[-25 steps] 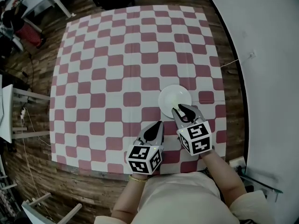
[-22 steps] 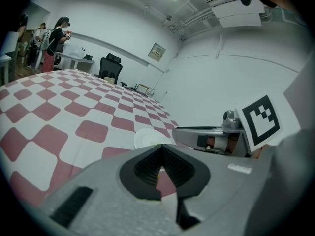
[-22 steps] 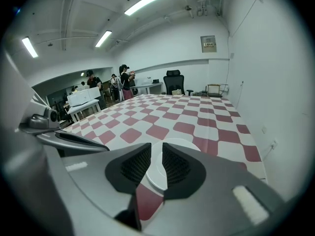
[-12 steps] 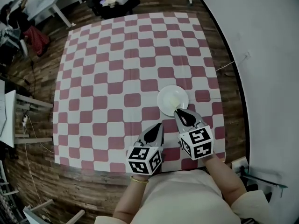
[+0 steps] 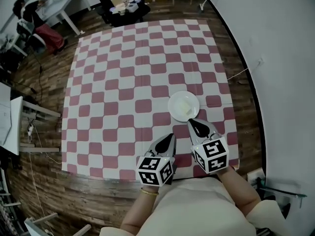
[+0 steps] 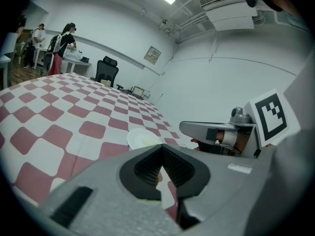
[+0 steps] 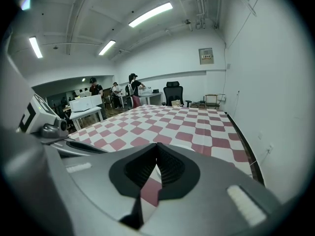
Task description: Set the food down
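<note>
Where the head view looks down on the red-and-white checked cloth, a white plate sits toward its near right part, with the pale food lying on it. The right gripper points at the plate's near rim, its tips just beside it (whether they touch it I cannot tell). The left gripper is alongside, further from the plate. Neither one carries anything.

In the left gripper view, the left gripper's jaws are pressed together with nothing between them. Past them lies the plate with the yellowish food on it, and the right gripper reaches in from the right. People stand at desks far behind the cloth.

In the right gripper view, the right gripper's jaws are likewise closed tight and empty, over the cloth. The left gripper shows at the left edge.
</note>
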`<state>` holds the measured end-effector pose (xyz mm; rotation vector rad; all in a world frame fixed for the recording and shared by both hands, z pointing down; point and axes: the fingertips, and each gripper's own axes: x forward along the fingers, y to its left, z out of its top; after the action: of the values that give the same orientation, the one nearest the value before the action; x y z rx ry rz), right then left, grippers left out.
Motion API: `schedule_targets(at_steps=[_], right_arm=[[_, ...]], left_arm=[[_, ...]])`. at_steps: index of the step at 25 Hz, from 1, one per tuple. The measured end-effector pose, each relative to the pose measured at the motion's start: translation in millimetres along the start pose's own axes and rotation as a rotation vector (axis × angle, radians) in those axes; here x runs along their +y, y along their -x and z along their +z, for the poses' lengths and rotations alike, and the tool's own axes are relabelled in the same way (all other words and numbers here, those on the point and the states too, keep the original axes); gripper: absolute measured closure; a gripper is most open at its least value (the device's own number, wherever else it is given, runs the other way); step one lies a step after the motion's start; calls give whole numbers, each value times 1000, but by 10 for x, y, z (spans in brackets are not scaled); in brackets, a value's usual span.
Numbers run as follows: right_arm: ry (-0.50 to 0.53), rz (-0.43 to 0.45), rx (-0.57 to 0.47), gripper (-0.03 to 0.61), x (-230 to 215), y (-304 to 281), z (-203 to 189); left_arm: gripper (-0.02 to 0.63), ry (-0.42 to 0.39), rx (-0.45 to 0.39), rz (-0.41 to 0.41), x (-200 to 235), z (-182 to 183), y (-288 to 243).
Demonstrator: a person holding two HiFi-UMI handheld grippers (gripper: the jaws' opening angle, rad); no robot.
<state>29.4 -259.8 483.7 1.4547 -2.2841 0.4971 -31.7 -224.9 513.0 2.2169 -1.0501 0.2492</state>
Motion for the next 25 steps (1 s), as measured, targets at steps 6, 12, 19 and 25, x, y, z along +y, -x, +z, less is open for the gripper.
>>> schedule_targets(at_steps=[6, 12, 19, 25], right_arm=[[2, -2, -44, 572, 76, 189, 60], [3, 13, -94, 572, 186, 389, 98], [6, 9, -150, 573, 248, 584, 137], [24, 10, -162, 574, 304, 674, 130]], left_arm=[[612, -17, -8, -4, -74, -8, 135], [612, -37, -23, -12, -164, 8, 276], [612, -60, -34, -25, -241, 4, 381], [612, -73, -44, -43, -321, 16, 415]])
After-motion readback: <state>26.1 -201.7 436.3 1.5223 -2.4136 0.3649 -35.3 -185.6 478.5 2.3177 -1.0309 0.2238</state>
